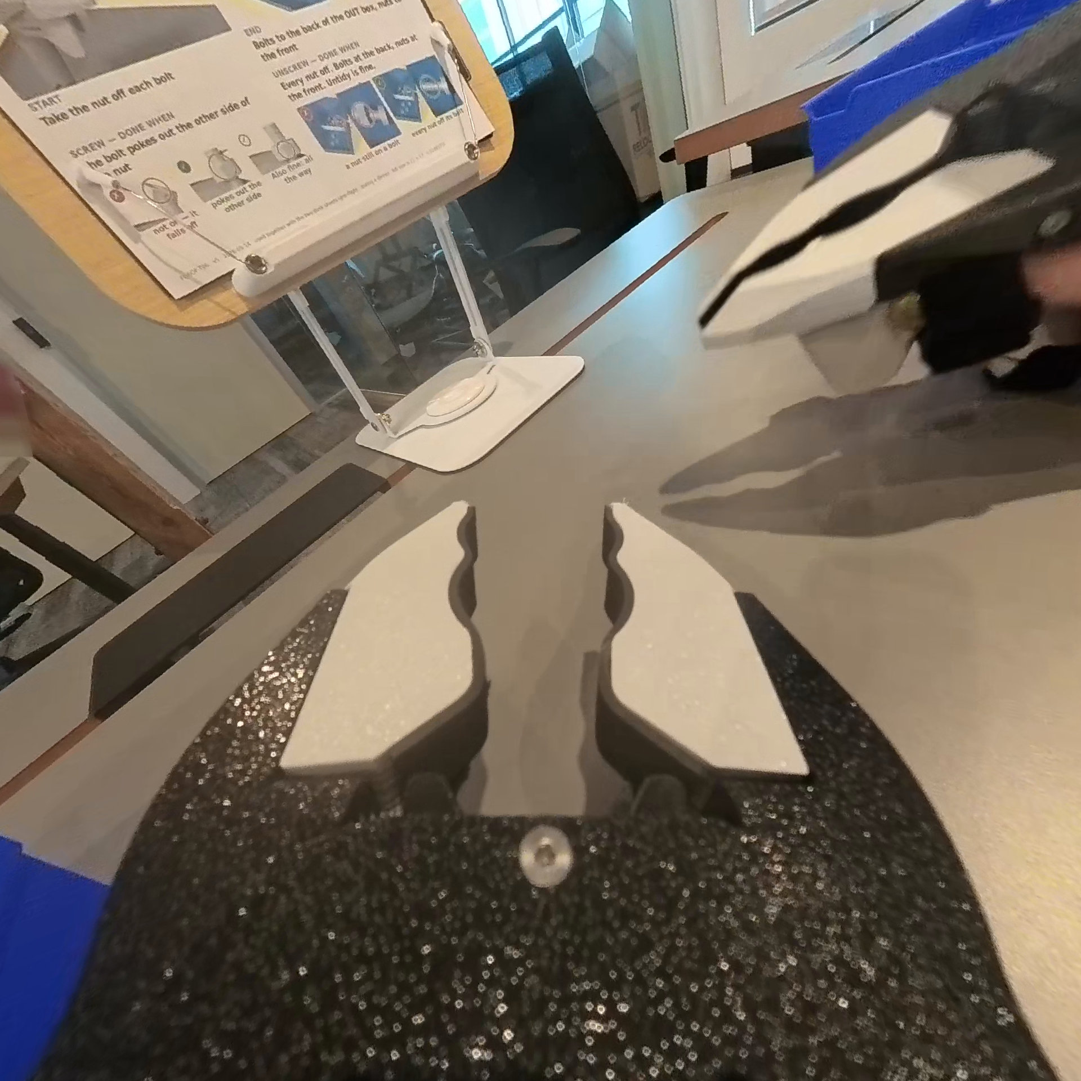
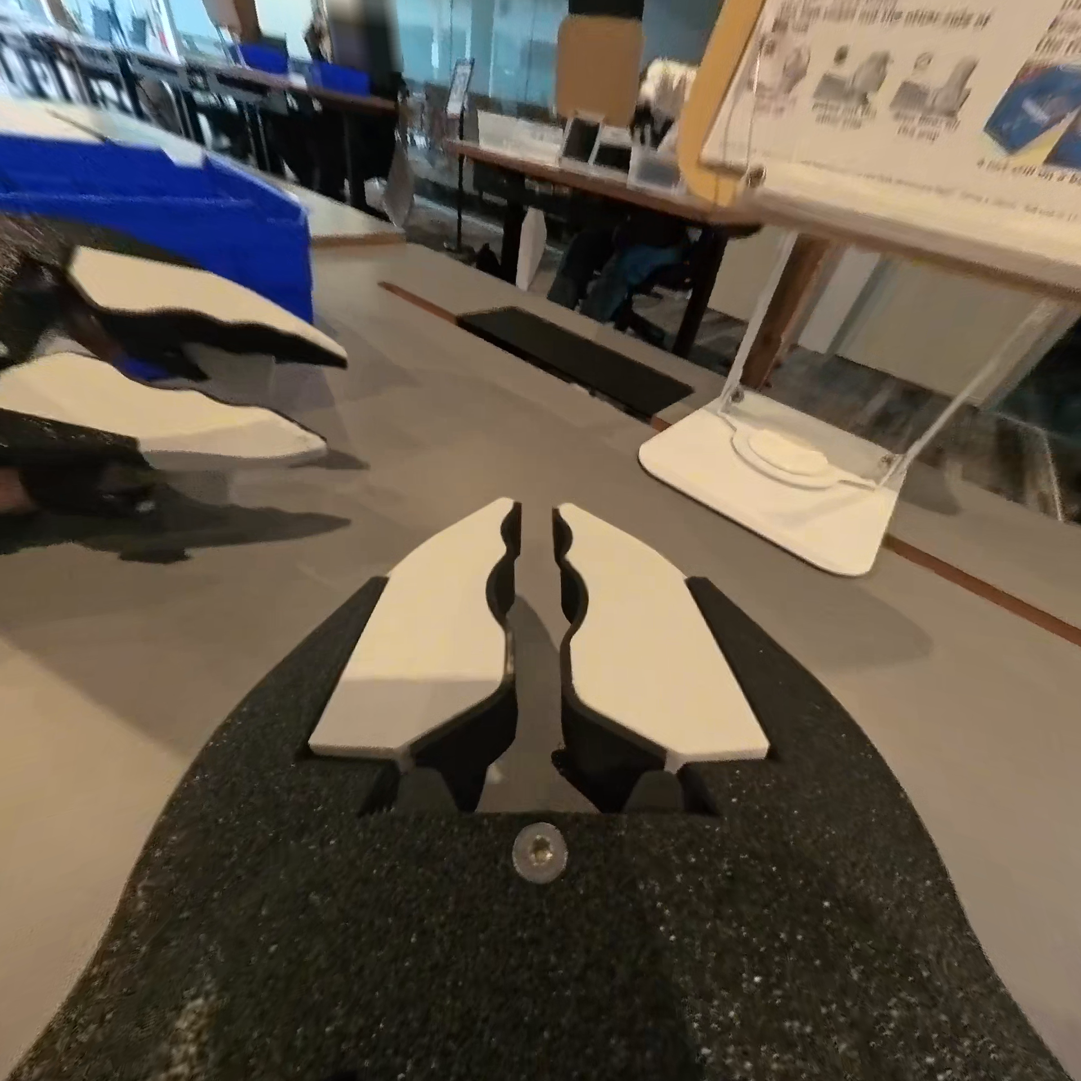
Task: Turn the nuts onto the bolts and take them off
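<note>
- Held the left tool low over the grey surface, on the near side of the white stand, with fingers spread wide and nothing between them.
- Kept the right tool over the same surface, also on the near side of the stand; fingers drawn almost together, only a slim gap left, gripping nothing.
- Showed the right tool again in the left wrist view, blurred, raised off the surface to the right of the stand, with its shadow lying below it.
- Showed the left tool in the right wrist view to the left of the stand, fingers parted.
- Carried a tilted wooden board with a printed sheet on the stand's thin arms.
- Lay flush in the surface just left of the stand's base: a black strip.
- Stood well left of the stand, behind the left tool: a blue bin, inside not visible.
- Could not find the nuts or bolts in either view.
</note>
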Available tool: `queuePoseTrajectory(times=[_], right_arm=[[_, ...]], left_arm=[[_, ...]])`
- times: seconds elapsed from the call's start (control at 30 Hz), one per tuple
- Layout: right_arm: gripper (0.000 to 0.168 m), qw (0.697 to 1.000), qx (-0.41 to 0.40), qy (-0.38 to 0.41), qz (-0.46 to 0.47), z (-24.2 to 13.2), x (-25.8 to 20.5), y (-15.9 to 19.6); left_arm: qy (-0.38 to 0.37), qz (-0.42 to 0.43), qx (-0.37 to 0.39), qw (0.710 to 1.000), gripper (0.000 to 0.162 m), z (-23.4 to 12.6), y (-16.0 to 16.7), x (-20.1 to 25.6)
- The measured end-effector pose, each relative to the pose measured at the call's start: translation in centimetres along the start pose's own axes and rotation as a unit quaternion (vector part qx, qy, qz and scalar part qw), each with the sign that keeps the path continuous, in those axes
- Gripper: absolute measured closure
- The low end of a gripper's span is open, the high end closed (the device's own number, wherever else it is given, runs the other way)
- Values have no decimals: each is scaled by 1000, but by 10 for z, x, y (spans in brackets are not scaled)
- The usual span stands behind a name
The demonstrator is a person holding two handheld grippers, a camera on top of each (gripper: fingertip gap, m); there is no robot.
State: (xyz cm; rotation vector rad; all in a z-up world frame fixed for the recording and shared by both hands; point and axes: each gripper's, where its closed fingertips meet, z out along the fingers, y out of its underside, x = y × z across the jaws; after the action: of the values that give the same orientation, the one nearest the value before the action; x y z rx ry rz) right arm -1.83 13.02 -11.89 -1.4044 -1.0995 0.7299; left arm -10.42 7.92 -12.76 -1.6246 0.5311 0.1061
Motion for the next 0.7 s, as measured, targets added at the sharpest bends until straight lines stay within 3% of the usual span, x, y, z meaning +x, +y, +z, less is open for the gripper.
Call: queuePoseTrajectory(times=[0.33, 0.43, 0.57, 0.7], right_arm=[[164, 999, -1, -18, -27, 2, -10, 3], [165, 999, -1, -22, -24, 2, -10, 4], [165, 999, 0, -24, -20, 1, -10, 4], [166, 999, -5, -30, -27, 4, -13, 5]], left_arm=[[-11, -2, 3, 1000, 118, -2, -1, -4], [-28, -8, 16, 999, 117, -11, -17, -12], [-90, -42, 36, 994, 116, -49, -66, -44], [-165, -62, -22, 984, 115, -111, -76, -98]])
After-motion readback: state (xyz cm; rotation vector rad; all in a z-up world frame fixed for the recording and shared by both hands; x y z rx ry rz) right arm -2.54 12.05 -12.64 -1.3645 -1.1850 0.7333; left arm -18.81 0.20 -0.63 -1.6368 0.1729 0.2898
